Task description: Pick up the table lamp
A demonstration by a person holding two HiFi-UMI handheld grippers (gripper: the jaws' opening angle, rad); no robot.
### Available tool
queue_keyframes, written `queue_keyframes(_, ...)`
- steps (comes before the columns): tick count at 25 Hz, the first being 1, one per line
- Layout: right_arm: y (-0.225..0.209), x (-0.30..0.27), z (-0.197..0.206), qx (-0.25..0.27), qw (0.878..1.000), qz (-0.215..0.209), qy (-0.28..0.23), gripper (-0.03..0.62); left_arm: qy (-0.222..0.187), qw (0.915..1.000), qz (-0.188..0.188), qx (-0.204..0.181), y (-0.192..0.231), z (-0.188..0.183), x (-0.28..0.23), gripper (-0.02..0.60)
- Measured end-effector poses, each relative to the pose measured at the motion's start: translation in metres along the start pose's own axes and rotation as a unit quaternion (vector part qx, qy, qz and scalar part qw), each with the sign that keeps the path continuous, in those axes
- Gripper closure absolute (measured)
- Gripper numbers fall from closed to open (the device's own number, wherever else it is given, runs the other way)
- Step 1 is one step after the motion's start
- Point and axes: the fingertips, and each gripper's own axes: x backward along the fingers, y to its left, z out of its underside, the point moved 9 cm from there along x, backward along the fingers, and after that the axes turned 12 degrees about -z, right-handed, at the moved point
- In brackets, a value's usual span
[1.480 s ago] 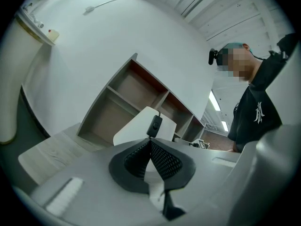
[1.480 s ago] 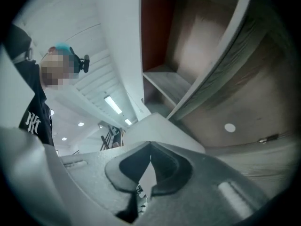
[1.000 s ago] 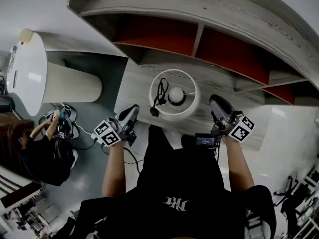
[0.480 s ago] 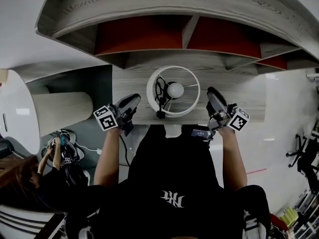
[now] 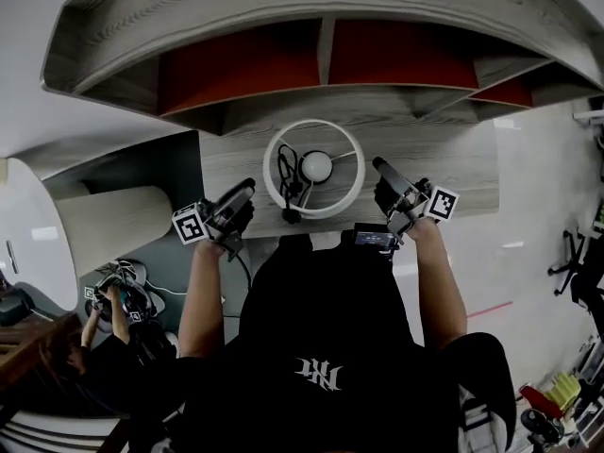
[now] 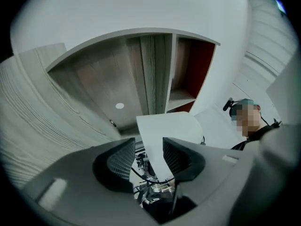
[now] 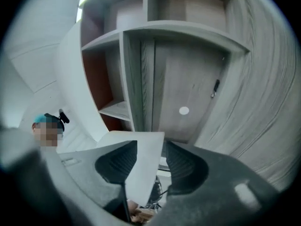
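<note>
Item: table lamp (image 5: 314,168), upright mid-counter (image 5: 444,168), below the shelf (image 5: 236,64).
Left gripper (image 5: 247,189), right gripper (image 5: 379,166): fingers just opened wide, the shade (image 6: 164,131) wall between each pair, unclamped.
Handling: likely seat both fully over the rim, close evenly, lift level, and mind the cord (image 5: 286,173).

No legible text; shirt emblem (image 5: 319,374) unreadable.

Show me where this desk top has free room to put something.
Free: the grey wood-grain desk top right of the white round-shaded table lamp; a narrower strip at its left. Crowded: the middle, lamp and black cord.
</note>
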Motion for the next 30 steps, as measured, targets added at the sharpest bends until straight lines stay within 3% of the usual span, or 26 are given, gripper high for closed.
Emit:
queue_keyframes(5,-0.011,-0.001,0.004,0.001,0.999,0.029,0.027,0.411,0.014,0.9998,0.009,0.015,0.007,0.003,-0.007,0.402)
queue_keyframes(9,-0.012,0.0,0.009,-0.023,0.999,0.015,0.035,0.411,0.004,0.9975,0.031,0.063,0.014,0.014,-0.015,0.379)
queue_keyframes(14,-0.014,-0.004,0.011,-0.03,0.999,0.006,0.044,0.411,-0.011,0.9949,0.048,0.089,0.02,0.022,-0.02,0.374)
queue_keyframes(23,-0.018,-0.009,0.017,-0.053,0.997,-0.01,0.054,0.411,0.016,0.9922,0.066,0.104,0.02,0.035,-0.027,0.36)
queue_keyframes(30,-0.021,-0.009,0.018,-0.071,0.996,-0.025,0.053,0.411,0.006,0.9869,0.096,0.129,0.019,0.038,-0.031,0.367)
